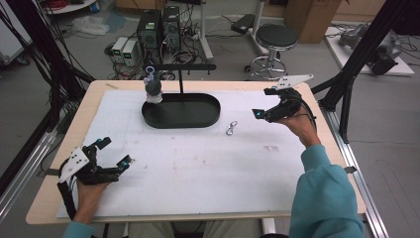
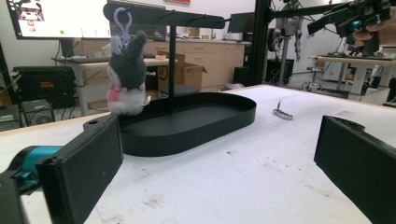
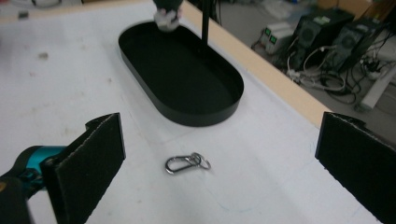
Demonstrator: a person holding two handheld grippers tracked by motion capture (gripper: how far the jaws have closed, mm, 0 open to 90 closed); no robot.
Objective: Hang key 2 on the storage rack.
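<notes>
right gripper (image 1: pixel 263 103): jaws wide, above carabiner (image 3: pixel 187 163) | small, stiff, probably slick metal; pinch across its flat loop | left gripper (image 1: pixel 114 152): open, idle

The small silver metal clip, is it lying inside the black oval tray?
No, the small silver metal clip lies on the white table cover, outside the black oval tray and apart from its rim.

A silver metal carabiner clip (image 3: pixel 187 163) lies on the white table covering (image 1: pixel 198 168), at four o'clock from the matte black oval tray (image 1: pixel 181 111). At the tray's ten o'clock hangs a grey-and-white plush toy (image 2: pixel 126 74), seemingly pink-cheeked, on a lilac clasp (image 2: pixel 122 22).
</notes>
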